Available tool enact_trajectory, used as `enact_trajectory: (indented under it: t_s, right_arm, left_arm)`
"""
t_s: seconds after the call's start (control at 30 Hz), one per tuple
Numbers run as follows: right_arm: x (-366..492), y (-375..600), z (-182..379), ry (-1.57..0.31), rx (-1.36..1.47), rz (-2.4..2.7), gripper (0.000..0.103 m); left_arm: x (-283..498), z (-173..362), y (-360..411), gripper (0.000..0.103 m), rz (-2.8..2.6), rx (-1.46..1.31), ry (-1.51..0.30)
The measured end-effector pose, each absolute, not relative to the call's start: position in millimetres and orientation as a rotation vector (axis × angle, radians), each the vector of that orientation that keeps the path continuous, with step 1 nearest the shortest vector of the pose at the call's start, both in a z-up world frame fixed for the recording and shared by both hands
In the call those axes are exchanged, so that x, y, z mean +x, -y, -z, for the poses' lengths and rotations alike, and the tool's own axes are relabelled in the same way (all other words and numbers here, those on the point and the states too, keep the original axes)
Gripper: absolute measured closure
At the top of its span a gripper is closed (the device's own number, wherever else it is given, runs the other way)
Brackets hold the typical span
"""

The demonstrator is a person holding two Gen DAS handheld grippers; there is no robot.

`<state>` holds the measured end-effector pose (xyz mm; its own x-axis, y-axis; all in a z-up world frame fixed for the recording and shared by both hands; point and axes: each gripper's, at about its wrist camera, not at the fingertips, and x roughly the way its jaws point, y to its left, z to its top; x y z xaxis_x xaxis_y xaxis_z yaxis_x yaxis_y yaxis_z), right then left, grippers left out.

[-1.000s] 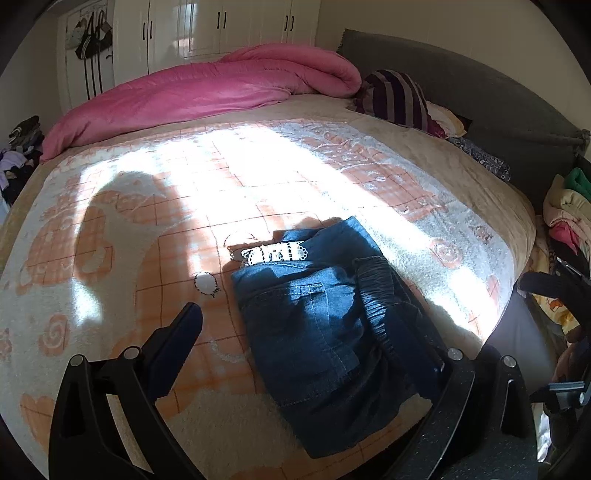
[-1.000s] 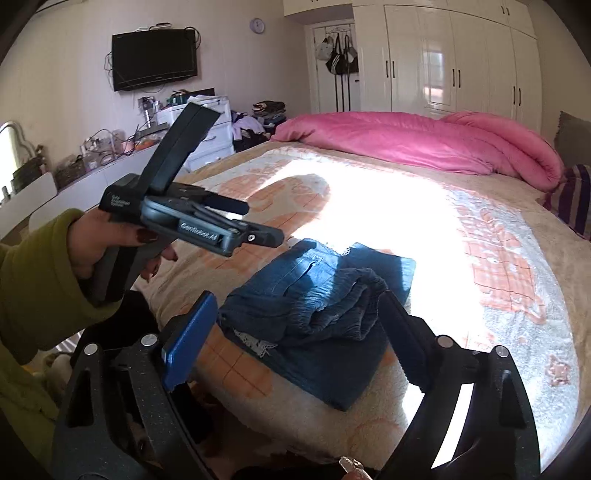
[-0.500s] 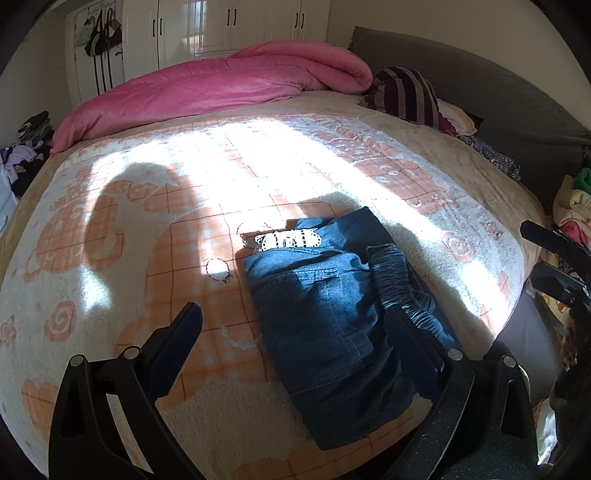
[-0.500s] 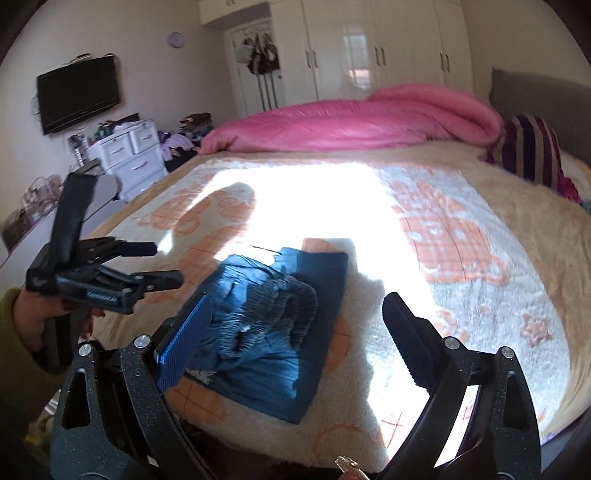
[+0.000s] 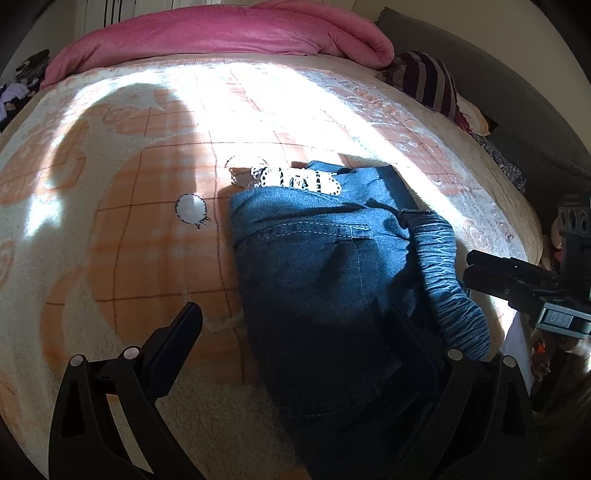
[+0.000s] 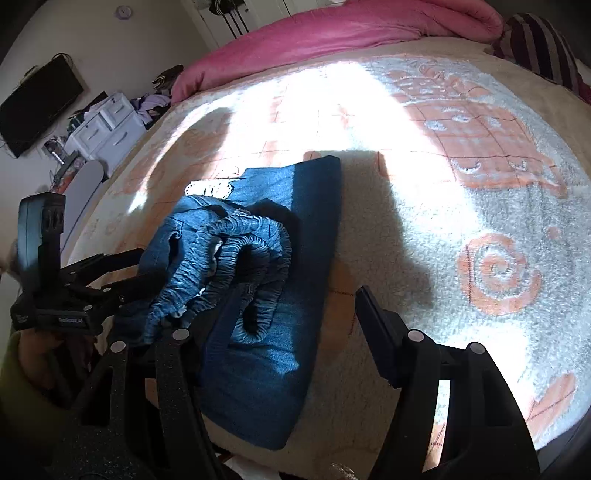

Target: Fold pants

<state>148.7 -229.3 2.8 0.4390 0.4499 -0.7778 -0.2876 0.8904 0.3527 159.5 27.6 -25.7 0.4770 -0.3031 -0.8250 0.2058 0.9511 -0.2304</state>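
Observation:
Blue denim pants (image 5: 325, 273) lie folded in a compact stack on the bed's near edge, with a ruched elastic waistband (image 5: 443, 273) on top and white lace trim (image 5: 295, 179) at the far end. They also show in the right wrist view (image 6: 266, 266). My left gripper (image 5: 295, 321) is open just above the stack's near end, its right finger over the denim. My right gripper (image 6: 299, 299) is open, its left finger (image 6: 229, 314) over the waistband. Each gripper shows in the other's view: the right (image 5: 517, 284) and the left (image 6: 92, 280).
The bed has a cream and orange patterned blanket (image 5: 129, 221). A pink duvet (image 5: 221, 33) lies along its far side, with a striped pillow (image 5: 428, 81) by the dark headboard. A white dresser (image 6: 107, 129) and a wall TV (image 6: 37, 103) stand beyond the bed.
Both grippers have moved down and in toward the folded pants, which now fill more of each view. The pants have not moved. Both stay open.

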Motion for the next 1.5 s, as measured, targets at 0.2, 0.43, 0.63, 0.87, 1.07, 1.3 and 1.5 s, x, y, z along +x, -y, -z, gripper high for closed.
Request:
enact_trajectory:
  t_s: [0.2,0.43,0.63,0.87,1.07,1.3,1.5]
  right_arm:
    - [167,230,20,-1.081,0.273,-0.513,0.046]
    - [176,211,27,-1.056,0.211,-0.58,0.044]
    - [169,201,17,-0.997,0.229,-0.628,0.083]
    - [165,185,-25,-0.872,0.191,-0.646,0.086]
    - [184,163,-39,-0.814,0.149,-0.666,0.086]
    - [204,141,-34,-0.815,0.116,-0.654,0.086]
    - [217,141,-9,-0.886,0.114,-0.605,0.08]
  left_arm:
    - [169,40,-22,0.005,0.331,-0.139,-1.056]
    - [175,42,-12,0.018,0.357,-0.143,-1.049]
    - [172,35,-13,0.037,0.362,-0.173,-1.018]
    - [168,5,-28,0.039,0.357,-0.194,-0.948]
    - [174,-17,-47,0.039,0.307,-0.194,-0.887]
    - [191,-14,-62,0.039,0.266,-0.187,-0.887]
    - [204,9,-64,0.039,0.253,-0.186,-0.937]
